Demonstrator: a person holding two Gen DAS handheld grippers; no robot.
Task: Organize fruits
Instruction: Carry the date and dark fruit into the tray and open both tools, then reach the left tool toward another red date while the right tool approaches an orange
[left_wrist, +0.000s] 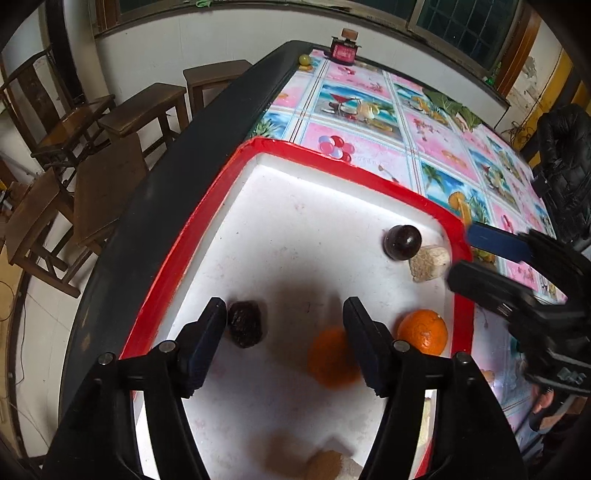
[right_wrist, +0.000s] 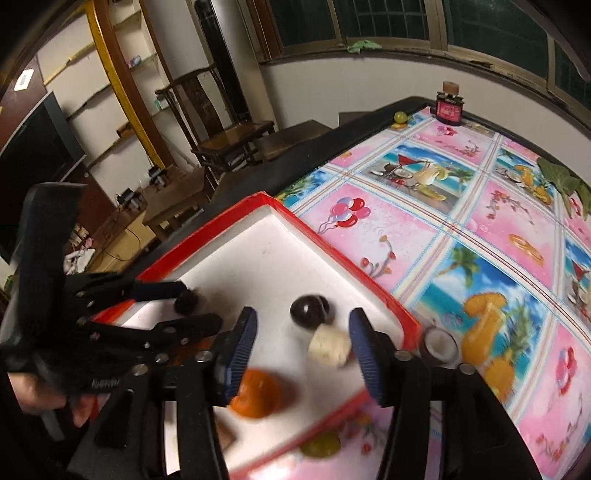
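Note:
A white tray with a red rim (left_wrist: 207, 218) (right_wrist: 332, 254) lies on the table. In it are two oranges (left_wrist: 423, 331) (left_wrist: 332, 358), a round dark fruit (left_wrist: 402, 242) (right_wrist: 309, 311), a wrinkled dark fruit (left_wrist: 244, 323) and a pale chunk (left_wrist: 428, 263) (right_wrist: 328, 347). One orange also shows in the right wrist view (right_wrist: 256, 393). My left gripper (left_wrist: 284, 343) is open and empty above the tray, over the blurred orange. My right gripper (right_wrist: 301, 356) is open and empty near the pale chunk; it shows at the tray's right rim in the left wrist view (left_wrist: 463, 256).
The table has a pink and blue fruit-print cloth (right_wrist: 461, 236). A small red jar (left_wrist: 344, 51) (right_wrist: 448, 107) and a green ball (right_wrist: 400, 117) stand at its far end. Wooden stools (left_wrist: 147, 110) and a chair (right_wrist: 221, 122) stand to the left. A brown lump (left_wrist: 325, 465) lies at the tray's near end.

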